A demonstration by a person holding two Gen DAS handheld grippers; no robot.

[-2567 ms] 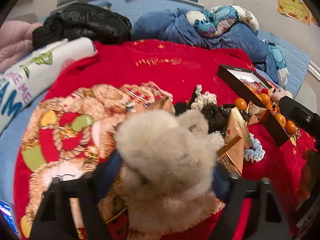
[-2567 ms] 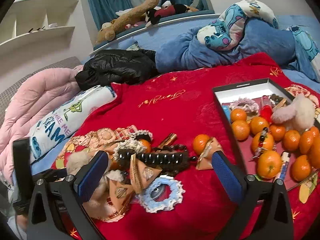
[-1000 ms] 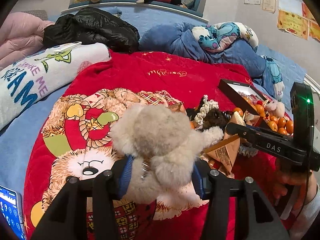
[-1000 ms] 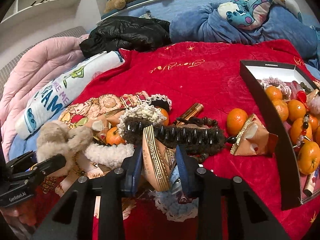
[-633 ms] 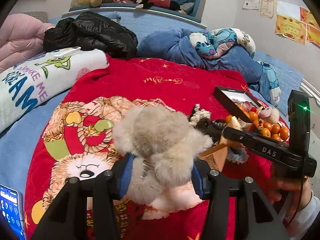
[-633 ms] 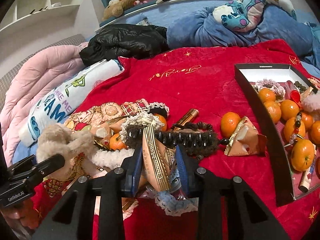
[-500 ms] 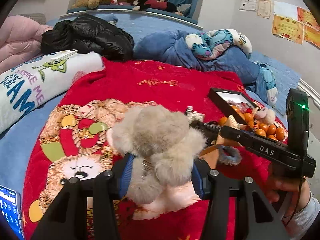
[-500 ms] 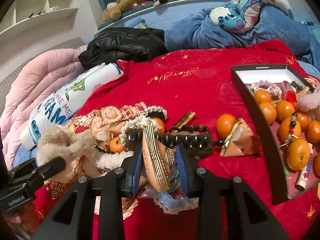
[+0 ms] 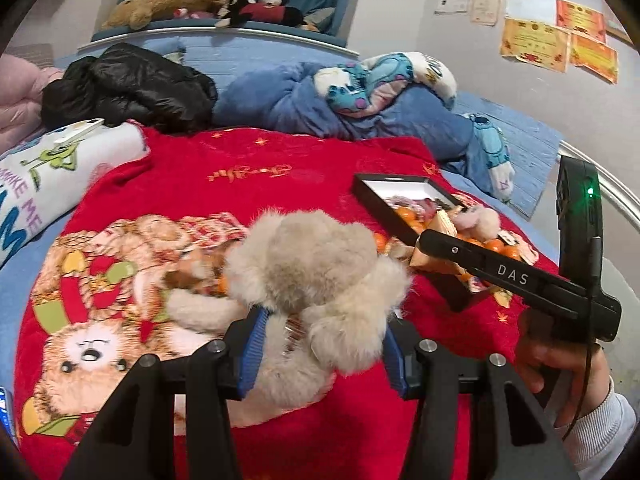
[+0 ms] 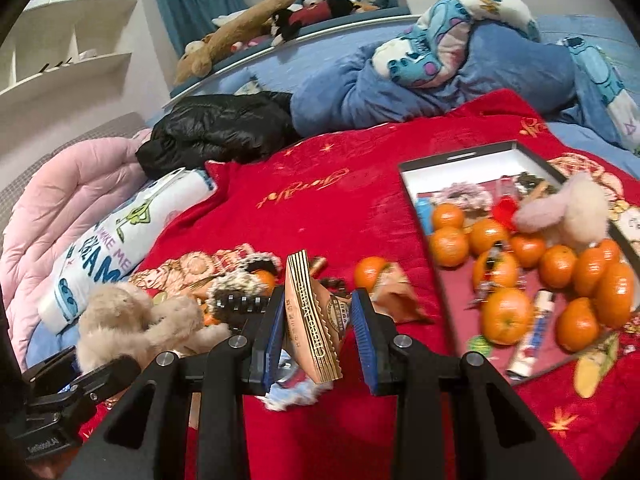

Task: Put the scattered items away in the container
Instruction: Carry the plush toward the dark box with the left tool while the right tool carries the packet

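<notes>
The left gripper (image 9: 320,344) has its blue-padded fingers (image 9: 253,344) pinching a fluffy beige plush toy (image 9: 316,264), squeezed around its lower body and raised clear of the red fleece blanket (image 9: 248,168) on the bed. The toy looks light and very soft; it compresses under the pads, so a hold low and central on the body seems safest, since an ear or limb would likely slip free. The right gripper (image 10: 318,332) has its fingers (image 10: 274,336) closed on a tan, gold-trimmed triangular paper packet (image 10: 312,320), held edge-on and also raised off the blanket. It appears light and fairly stiff but creasable, best held across its flat faces as it is now.

The shallow black box with a white lining (image 10: 476,160) lies to the right on the blanket, already holding small oranges (image 10: 504,316), a tube, hair ties and a pale pink plush. A loose orange (image 10: 370,272), another packet and a dark bead string remain scattered near the middle.

The blanket is soft and uneven, so the box may tip under pressure. Around it lie a black padded jacket (image 10: 216,132), blue bedding and a pink quilt; white shelves and blue curtains stand behind.
</notes>
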